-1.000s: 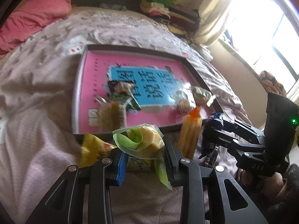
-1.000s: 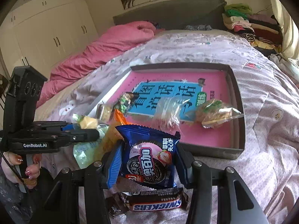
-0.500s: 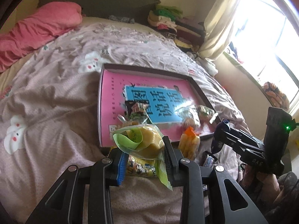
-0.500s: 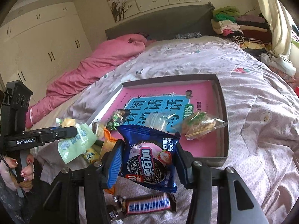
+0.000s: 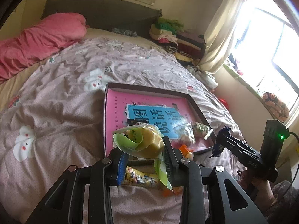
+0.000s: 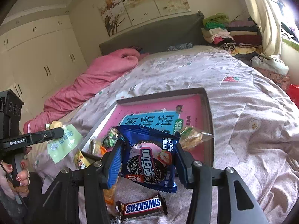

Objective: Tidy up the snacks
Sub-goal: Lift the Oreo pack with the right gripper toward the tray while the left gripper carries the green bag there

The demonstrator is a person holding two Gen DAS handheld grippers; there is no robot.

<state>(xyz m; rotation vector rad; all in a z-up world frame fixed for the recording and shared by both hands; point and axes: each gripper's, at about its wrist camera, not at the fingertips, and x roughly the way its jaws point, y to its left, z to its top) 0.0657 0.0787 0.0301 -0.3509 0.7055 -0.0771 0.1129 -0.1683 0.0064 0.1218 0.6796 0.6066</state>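
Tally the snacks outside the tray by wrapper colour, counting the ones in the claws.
Blue: 1, biscuit pack in the right claw
Green: 1, pouch in the left claw
Brown: 1, chocolate bar on the bedspread
Yellow: 1, printed packet on the bedspread
Orange: 1, long pack, partly hidden behind a claw finger
Total: 5

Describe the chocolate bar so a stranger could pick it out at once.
Start at the shallow pink-bottomed box lying on the bedspread. The snacks spilled at its near edge end with the Snickers bar, flat on the bedspread outside the box, below the blue cookie packet in the right hand-held gripper. It alone has a brown wrapper with blue-and-white lettering.
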